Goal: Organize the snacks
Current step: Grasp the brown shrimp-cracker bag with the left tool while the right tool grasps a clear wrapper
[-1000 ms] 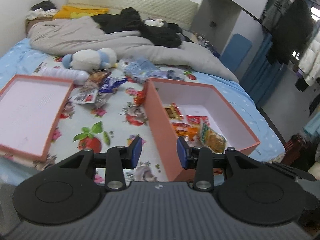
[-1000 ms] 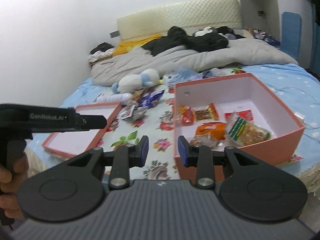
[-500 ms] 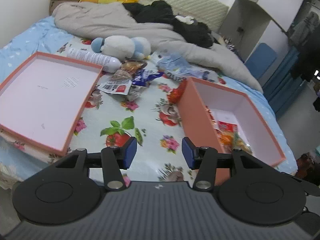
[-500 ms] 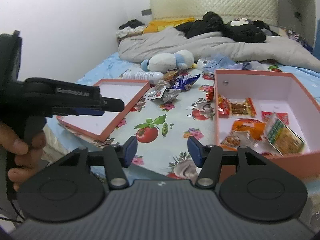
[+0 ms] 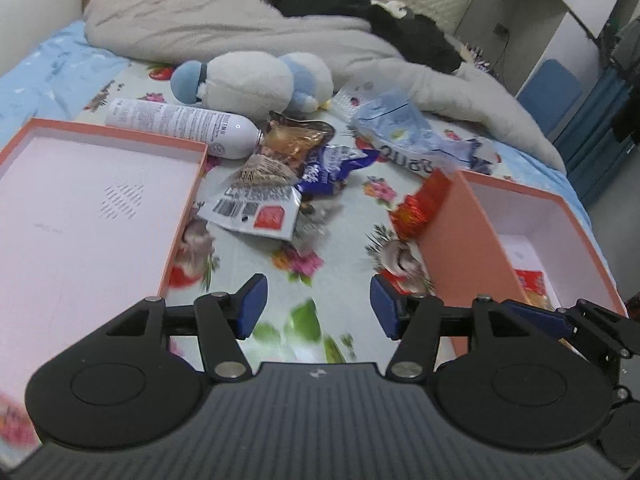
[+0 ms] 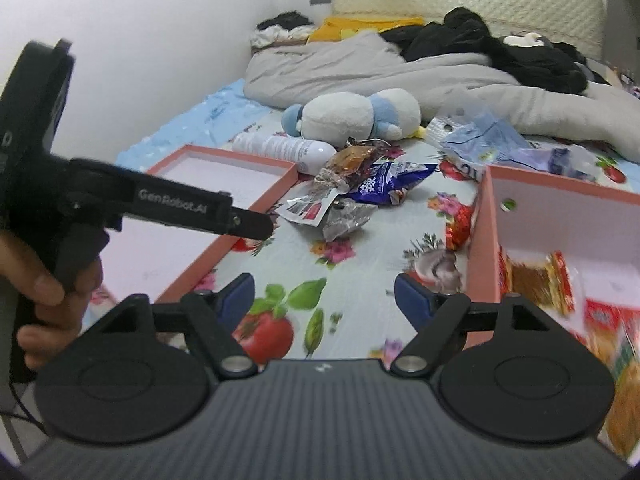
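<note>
A heap of loose snack packets [image 5: 288, 184] [image 6: 352, 192] lies on the flowered sheet between the shallow pink lid [image 5: 88, 216] [image 6: 224, 184] and the deep pink box [image 5: 516, 240] [image 6: 560, 216]. A red packet [image 5: 420, 208] [image 6: 460, 224] leans on the box's outer wall. Several snacks [image 6: 536, 280] lie inside the box. My left gripper [image 5: 316, 308] hovers over the sheet short of the heap, jaws opening, nothing between them. My right gripper [image 6: 324, 300] hangs beside the box, jaws also opening and empty. The left tool's arm [image 6: 192, 208] crosses the right wrist view.
A white spray can [image 5: 184, 124] [image 6: 288, 148] and a white-and-blue plush toy [image 5: 256, 80] [image 6: 356, 116] lie behind the heap. A light blue plastic bag [image 5: 412, 140] [image 6: 492, 140] sits by the box. Grey duvet [image 5: 240, 28] and dark clothes cover the far bed. A hand [image 6: 44, 280] grips the left tool.
Both grippers have moved forward and left from the box toward the snack heap and sunk lower. Both pairs of jaws have spread wider.
</note>
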Demonstrator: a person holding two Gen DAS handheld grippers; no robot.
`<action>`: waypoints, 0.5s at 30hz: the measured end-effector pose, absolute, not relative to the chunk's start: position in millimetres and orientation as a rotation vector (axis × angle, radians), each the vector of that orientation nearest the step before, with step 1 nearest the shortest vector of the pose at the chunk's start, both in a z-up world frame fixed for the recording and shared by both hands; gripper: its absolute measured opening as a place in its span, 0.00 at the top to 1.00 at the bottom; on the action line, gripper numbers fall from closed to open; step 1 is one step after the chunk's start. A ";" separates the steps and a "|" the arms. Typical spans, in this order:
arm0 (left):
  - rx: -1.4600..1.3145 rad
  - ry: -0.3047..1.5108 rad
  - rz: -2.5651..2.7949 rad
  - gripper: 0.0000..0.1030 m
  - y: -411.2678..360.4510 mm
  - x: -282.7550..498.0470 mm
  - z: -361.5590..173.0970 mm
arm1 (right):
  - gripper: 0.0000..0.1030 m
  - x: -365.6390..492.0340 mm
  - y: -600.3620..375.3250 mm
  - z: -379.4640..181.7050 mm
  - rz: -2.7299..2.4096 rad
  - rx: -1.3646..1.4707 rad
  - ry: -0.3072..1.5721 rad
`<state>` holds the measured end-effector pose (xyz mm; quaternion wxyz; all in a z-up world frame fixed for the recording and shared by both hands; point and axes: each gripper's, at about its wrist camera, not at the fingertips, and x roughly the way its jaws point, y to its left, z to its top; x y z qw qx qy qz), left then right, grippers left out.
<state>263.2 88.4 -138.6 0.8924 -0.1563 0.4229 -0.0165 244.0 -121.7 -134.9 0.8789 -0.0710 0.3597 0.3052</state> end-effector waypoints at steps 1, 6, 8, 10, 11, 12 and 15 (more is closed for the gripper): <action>-0.320 0.882 -0.046 0.39 92.1 276.2 -143.1 | 0.24 256.3 -115.3 -140.2 0.644 -0.166 0.759; -0.262 0.924 -0.072 0.33 111.8 340.4 -159.7 | 0.24 301.7 -87.0 -156.6 0.663 -0.255 0.797; -0.248 0.942 -0.082 0.33 119.7 363.2 -163.9 | 0.24 315.0 -77.1 -159.5 0.668 -0.284 0.804; -0.232 0.947 -0.093 0.33 125.6 381.3 -166.5 | 0.24 327.6 -66.7 -162.4 0.668 -0.308 0.806; -0.222 0.953 -0.097 0.33 127.9 389.6 -168.1 | 0.24 333.2 -62.6 -164.7 0.671 -0.319 0.810; -0.211 0.965 -0.101 0.33 131.3 400.0 -171.2 | 0.24 338.8 -57.5 -167.5 0.677 -0.333 0.817; -0.191 0.993 -0.136 0.31 137.8 420.6 -180.2 | 0.24 353.0 -42.1 -177.6 0.704 -0.390 0.837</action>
